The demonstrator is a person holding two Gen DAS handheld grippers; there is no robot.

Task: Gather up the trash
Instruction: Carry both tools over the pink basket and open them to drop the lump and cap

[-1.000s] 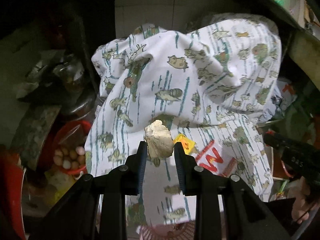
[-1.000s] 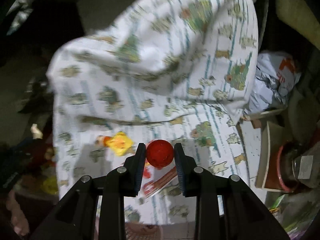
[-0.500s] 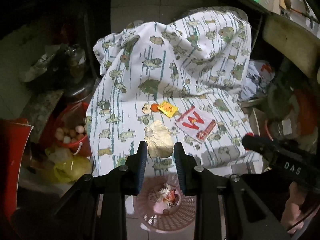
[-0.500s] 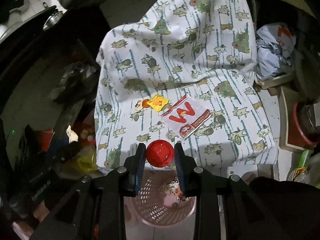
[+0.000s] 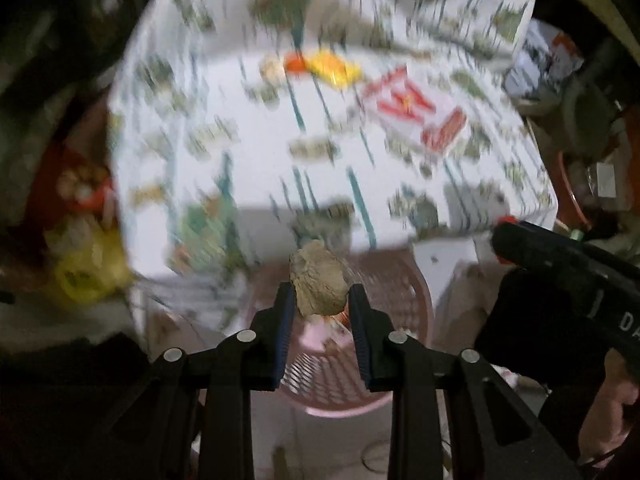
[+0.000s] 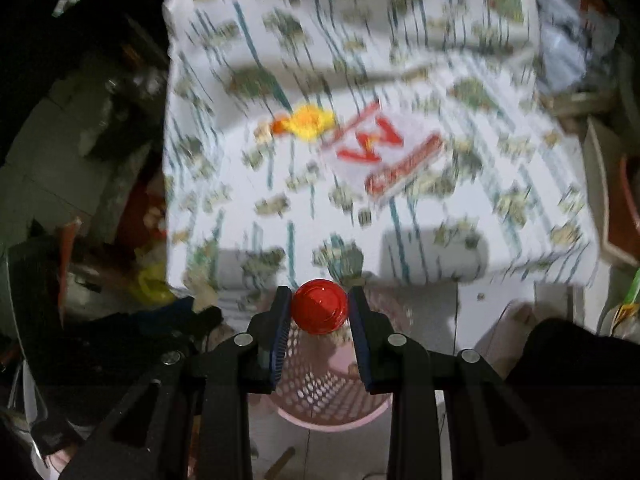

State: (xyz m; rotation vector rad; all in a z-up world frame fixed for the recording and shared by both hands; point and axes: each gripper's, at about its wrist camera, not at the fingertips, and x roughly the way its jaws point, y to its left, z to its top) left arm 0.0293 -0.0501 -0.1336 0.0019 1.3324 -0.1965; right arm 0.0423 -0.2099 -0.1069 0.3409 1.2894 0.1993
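Observation:
My left gripper [image 5: 319, 300] is shut on a crumpled beige paper wad [image 5: 318, 285] and hangs over the pink mesh basket [image 5: 344, 392] on the floor. My right gripper [image 6: 319, 307] is shut on a round red cap [image 6: 319, 306], also above the pink mesh basket [image 6: 332, 400]. The right gripper's black body [image 5: 568, 272] shows at the right of the left wrist view. On the patterned cloth [image 6: 400, 208] lie a yellow wrapper [image 6: 310, 123] with an orange bit beside it and a white-and-red packet [image 6: 384, 152]. Both views are blurred by motion.
The cloth-covered seat [image 5: 260, 152] fills the upper half of both views, its front edge just beyond the basket. A yellow bag [image 5: 84, 272] and red containers crowd the left side. A crumpled bag [image 6: 572, 36] and a red tub [image 5: 576, 200] sit at the right.
Both grippers have dropped and tilted downward, away from the cloth. The pink basket, barely visible a second ago, now lies right beneath both sets of fingers. Both grips are unchanged.

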